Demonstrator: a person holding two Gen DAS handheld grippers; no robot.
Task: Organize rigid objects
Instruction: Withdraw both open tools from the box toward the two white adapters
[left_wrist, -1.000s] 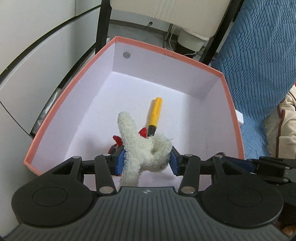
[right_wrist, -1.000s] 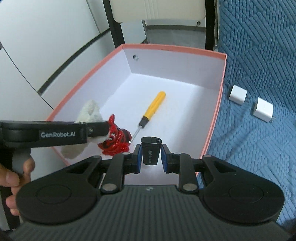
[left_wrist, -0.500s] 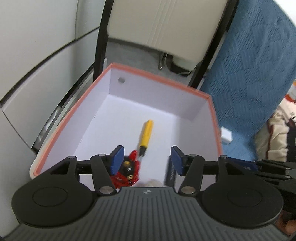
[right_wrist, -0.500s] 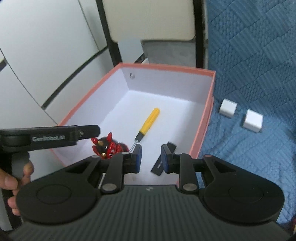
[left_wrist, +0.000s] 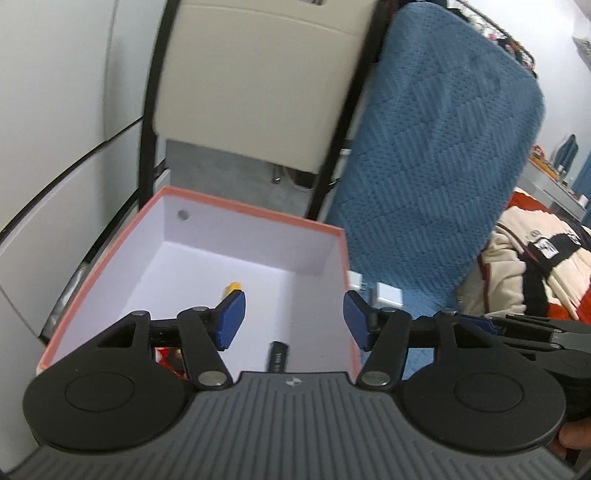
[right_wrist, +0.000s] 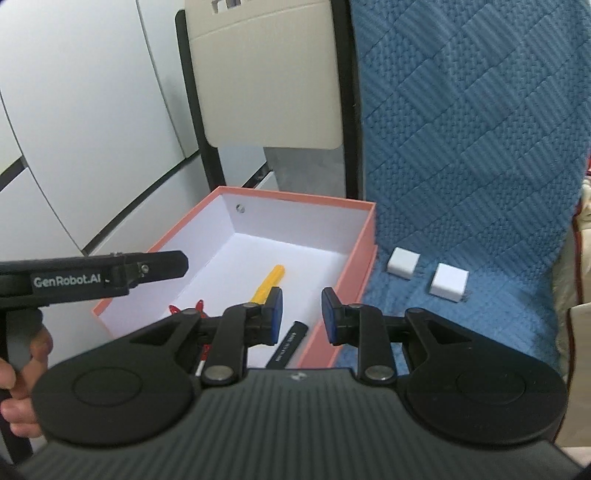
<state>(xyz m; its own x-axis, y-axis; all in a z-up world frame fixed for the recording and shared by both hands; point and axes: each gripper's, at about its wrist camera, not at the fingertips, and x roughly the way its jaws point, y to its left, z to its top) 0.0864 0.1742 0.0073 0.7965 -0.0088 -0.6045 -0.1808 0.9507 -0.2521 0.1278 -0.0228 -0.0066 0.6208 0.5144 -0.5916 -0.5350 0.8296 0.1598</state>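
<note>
The two white blocks (right_wrist: 402, 263) and (right_wrist: 449, 283) are what I take to be my next rigid pieces. They sit side by side, apart from each other, on the blue quilted cover (right_wrist: 480, 166), just beside the outer wall of the pink box (right_wrist: 364, 266). I judge them light, stiff, smooth-sided plastic, probably chargers, though I cannot make out any prongs for certain. I would pinch one across its flat opposite faces, low on the body, since slick corners could squirt out of the pads and the soft quilt gives underneath.

Inside the box lie the yellow-handled screwdriver (right_wrist: 269, 282), a black cylinder (right_wrist: 289, 343) on its side near the front wall, and a red toy (right_wrist: 186, 308) mostly hidden behind my tool.

My right gripper (right_wrist: 302, 315) holds nothing, its blue pads a modest gap apart, poised above the box's near right corner. My left gripper (left_wrist: 293, 319) is spread wide and empty too, above the box's front edge. A cream and red garment (left_wrist: 524, 266) lies off to the right.
</note>
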